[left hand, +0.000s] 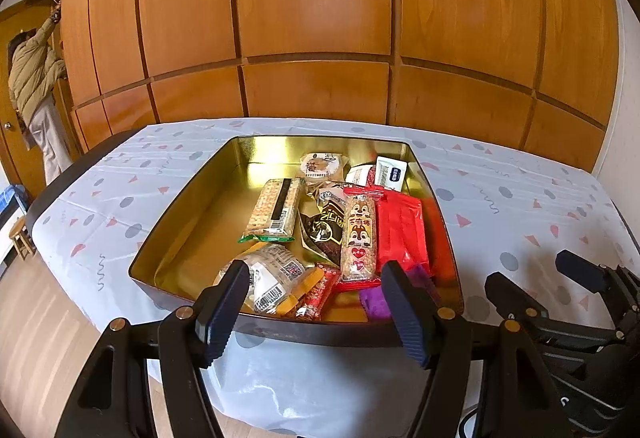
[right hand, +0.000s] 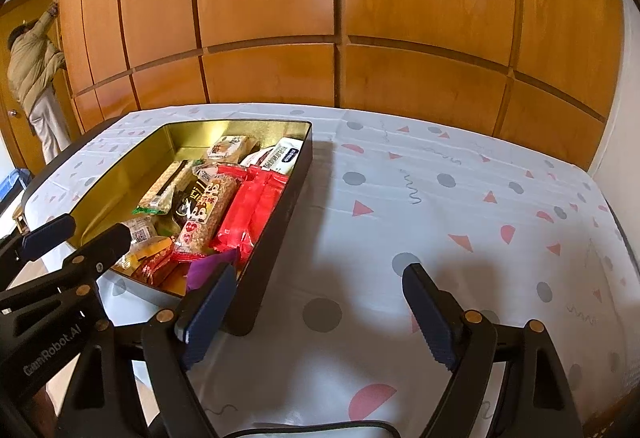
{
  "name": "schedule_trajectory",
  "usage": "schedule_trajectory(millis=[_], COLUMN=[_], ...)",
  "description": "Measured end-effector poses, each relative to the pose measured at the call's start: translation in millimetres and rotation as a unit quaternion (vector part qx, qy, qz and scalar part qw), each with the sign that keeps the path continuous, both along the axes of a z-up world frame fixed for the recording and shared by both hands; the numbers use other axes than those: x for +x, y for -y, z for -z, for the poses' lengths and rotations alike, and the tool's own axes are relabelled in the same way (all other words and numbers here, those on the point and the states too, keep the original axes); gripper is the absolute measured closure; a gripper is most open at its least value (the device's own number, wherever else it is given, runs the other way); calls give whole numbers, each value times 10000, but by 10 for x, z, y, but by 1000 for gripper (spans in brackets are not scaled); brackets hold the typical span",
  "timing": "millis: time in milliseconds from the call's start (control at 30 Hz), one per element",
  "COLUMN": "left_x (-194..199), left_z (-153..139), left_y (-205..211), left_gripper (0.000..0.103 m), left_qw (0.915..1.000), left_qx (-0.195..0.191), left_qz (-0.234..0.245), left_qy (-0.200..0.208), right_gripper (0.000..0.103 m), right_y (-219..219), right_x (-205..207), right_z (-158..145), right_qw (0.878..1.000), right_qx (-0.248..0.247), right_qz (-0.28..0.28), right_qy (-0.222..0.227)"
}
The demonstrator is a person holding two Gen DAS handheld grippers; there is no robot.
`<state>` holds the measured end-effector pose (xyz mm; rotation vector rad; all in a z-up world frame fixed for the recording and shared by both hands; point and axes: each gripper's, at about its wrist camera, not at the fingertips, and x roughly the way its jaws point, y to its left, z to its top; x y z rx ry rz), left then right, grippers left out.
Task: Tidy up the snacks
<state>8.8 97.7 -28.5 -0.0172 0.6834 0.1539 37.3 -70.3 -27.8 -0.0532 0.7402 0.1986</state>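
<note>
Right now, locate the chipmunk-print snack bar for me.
The chipmunk-print snack bar lies inside the gold-lined tin, right of centre, between the dark packet and the red packets.

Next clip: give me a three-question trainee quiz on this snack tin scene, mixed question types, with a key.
1. True or false: the left tongs are shut on a snack.
2. Which part of the gold-lined tin shows bare floor: the side toward the left tongs or the side toward the right tongs?
3. Multiple choice: the chipmunk-print bar lies beside A) red packets, B) a banana, C) a mug.

Key
1. False; both tongs are open and empty.
2. The side toward the left tongs.
3. A
</note>
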Motion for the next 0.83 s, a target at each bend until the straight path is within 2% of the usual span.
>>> schedule_trajectory(millis=[467,500,533,633,833], left_x=[39,37,35,33,23], left_z=[52,52,52,47,-4], left_y=[-18,-15,-9,-2,29], left_gripper=[34,38,46,57,59], left_qw=[9999,9999,10000,10000,9998], left_qx=[-2,9,30,44,4], left_qz=[-19,-18,2,42,183], left_qy=[-113,-104,-80,-18,67], right_gripper=[17,17,17,17,17], right_y=[-19,-21,-25,-30,-32], right_x=[24,26,28,31,42], right_z=[49,55,62,72,93], right_qw=[10000,10000,10000,10000,10000], right_qx=[-11,-15,-17,-15,1], right_qz=[-25,-32,-38,-40,-51], right_qy=[-34,-39,-41,-44,-62])
